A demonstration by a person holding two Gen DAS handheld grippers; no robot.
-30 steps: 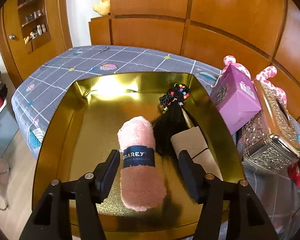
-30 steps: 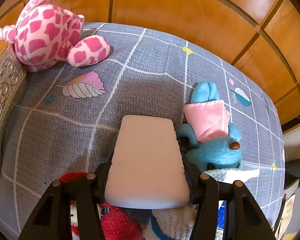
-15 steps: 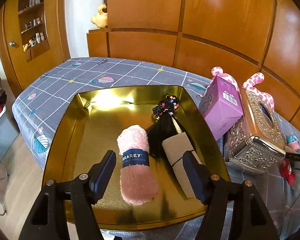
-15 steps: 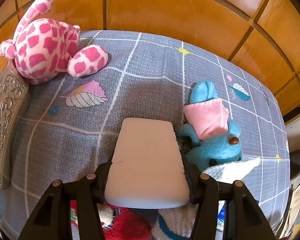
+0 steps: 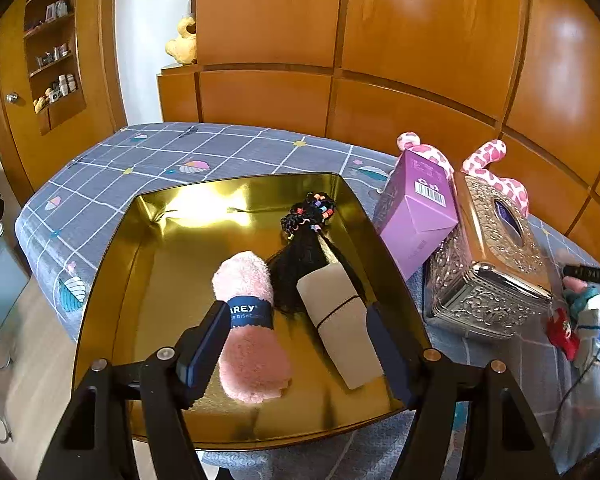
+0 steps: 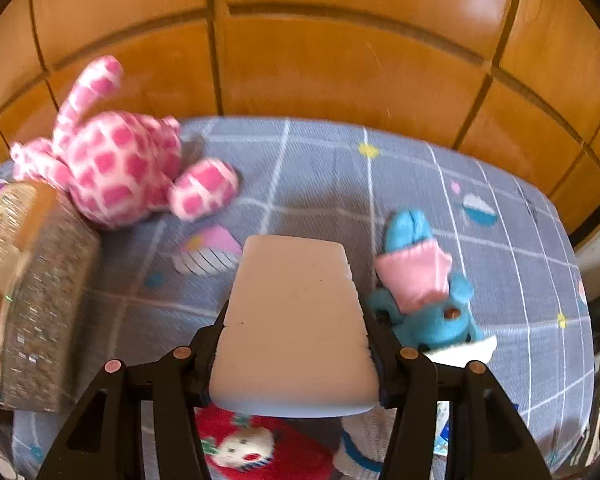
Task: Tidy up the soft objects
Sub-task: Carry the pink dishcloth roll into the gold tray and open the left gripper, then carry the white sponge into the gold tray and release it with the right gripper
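Observation:
My left gripper (image 5: pixel 296 340) is open and empty above the near part of a gold tray (image 5: pixel 140 256). In the tray lie a rolled pink towel (image 5: pixel 248 340) with a blue band, a black hair piece (image 5: pixel 300 256) with coloured ties, and a beige sponge block (image 5: pixel 344 324). My right gripper (image 6: pixel 294 344) is shut on a white sponge block (image 6: pixel 292 328) and holds it above the bed. A blue plush with a pink cloth (image 6: pixel 420 292) lies to its right, a pink spotted plush (image 6: pixel 116 168) at the far left, and a red plush (image 6: pixel 252 448) under it.
The grey checked bedspread (image 5: pixel 160 152) covers the bed. A silver ornate tissue box (image 5: pixel 488 264) and a purple box (image 5: pixel 416 212) stand right of the tray; the tissue box also shows in the right wrist view (image 6: pixel 32 296). Wooden wall panels (image 6: pixel 340 60) rise behind.
My left gripper has risen and pulled back from the tray, leaving the pink towel lying there. My right gripper has lifted with the white sponge and is swinging; its view is blurred.

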